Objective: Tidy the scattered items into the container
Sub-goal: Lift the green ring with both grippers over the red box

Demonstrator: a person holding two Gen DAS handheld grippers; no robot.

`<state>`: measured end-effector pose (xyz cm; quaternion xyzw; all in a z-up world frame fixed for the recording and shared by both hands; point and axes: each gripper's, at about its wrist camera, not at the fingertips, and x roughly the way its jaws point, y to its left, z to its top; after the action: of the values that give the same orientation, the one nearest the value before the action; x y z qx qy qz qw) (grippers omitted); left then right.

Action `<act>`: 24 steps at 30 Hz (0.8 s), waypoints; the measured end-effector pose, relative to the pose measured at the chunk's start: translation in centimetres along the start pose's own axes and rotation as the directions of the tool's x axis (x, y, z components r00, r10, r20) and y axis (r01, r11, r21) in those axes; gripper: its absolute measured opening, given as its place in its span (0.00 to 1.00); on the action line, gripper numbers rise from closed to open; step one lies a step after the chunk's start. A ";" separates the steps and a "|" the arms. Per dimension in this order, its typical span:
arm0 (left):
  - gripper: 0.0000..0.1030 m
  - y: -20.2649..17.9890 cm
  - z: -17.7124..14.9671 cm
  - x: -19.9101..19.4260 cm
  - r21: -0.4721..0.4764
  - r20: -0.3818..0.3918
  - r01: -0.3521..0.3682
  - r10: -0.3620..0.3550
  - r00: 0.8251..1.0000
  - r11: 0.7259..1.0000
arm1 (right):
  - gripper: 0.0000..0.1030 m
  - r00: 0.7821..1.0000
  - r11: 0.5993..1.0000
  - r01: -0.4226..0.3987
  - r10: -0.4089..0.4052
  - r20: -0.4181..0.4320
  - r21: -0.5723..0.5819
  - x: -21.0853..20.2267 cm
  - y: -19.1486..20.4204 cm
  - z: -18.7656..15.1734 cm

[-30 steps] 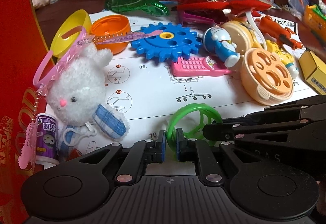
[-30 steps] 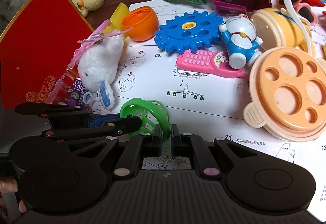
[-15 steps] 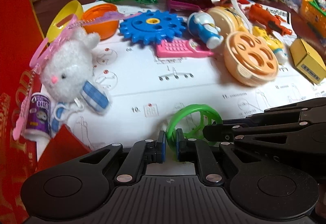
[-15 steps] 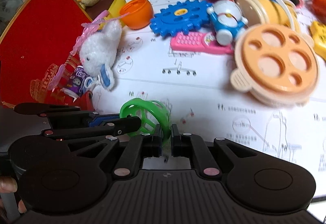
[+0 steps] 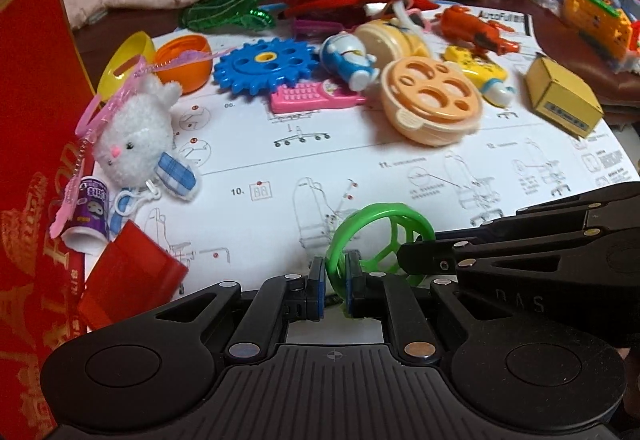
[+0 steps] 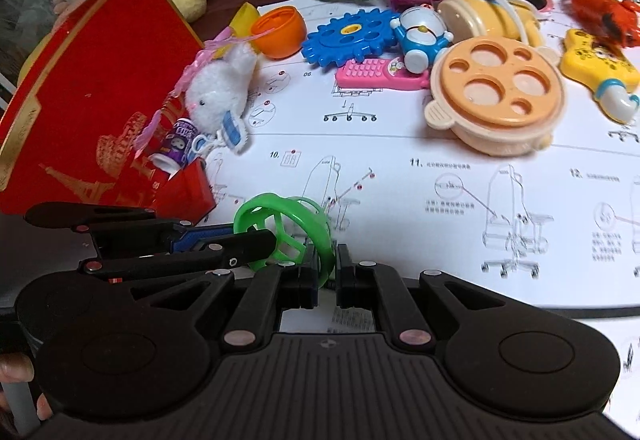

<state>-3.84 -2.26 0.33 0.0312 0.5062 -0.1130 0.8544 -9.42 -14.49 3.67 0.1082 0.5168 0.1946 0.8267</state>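
Both grippers are shut on one green ring-shaped wheel point(image 5: 380, 236), held above a white instruction sheet point(image 5: 360, 168). My left gripper point(image 5: 335, 280) pinches its near rim. My right gripper point(image 6: 326, 268) pinches the other side of the wheel point(image 6: 284, 228). The right gripper's fingers point(image 5: 440, 256) reach in from the right in the left wrist view. The red box point(image 6: 80, 112) stands at the left, with its wall point(image 5: 28, 160) beside my left gripper. Scattered toys lie ahead: a white plush rabbit point(image 5: 132, 140), a blue gear point(image 5: 264, 64), a pink toy phone point(image 5: 312, 96), a Doraemon figure point(image 5: 352, 60).
A peach lid with holes point(image 5: 432, 100), orange point(image 5: 184, 60) and yellow point(image 5: 124, 60) capsule halves, a purple can point(image 5: 92, 208), a small red box point(image 5: 128, 272), a yellow carton point(image 5: 564, 96) and a yellow toy point(image 6: 600, 72) lie on the sheet. Clothes and clutter fill the back.
Both grippers, still shut on the green wheel, have drawn back and up from the toys. The toys look smaller and farther; more of the sheet and red box shows.
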 end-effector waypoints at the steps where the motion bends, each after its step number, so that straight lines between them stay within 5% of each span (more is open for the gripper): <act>1: 0.04 -0.2 -0.2 -0.3 0.003 0.005 -0.002 0.002 1.000 1.000 | 0.09 1.000 1.000 0.000 0.000 0.003 0.000 -0.3 0.0 -0.2; 14: 0.04 -1.5 -0.7 -5.7 0.040 0.125 -0.039 0.034 0.992 0.998 | 0.09 0.996 0.998 -0.001 0.007 0.092 -0.068 -4.7 2.3 -0.5; 24: 0.04 0.5 1.3 -11.4 -0.016 0.224 -0.081 0.082 0.971 0.997 | 0.09 0.985 0.981 0.011 0.023 0.171 -0.195 -7.9 7.0 2.8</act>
<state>-7.84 -0.12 10.84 0.0361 0.4050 -0.0790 0.9102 -11.52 -11.54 14.01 0.0446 0.4214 0.2365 0.8743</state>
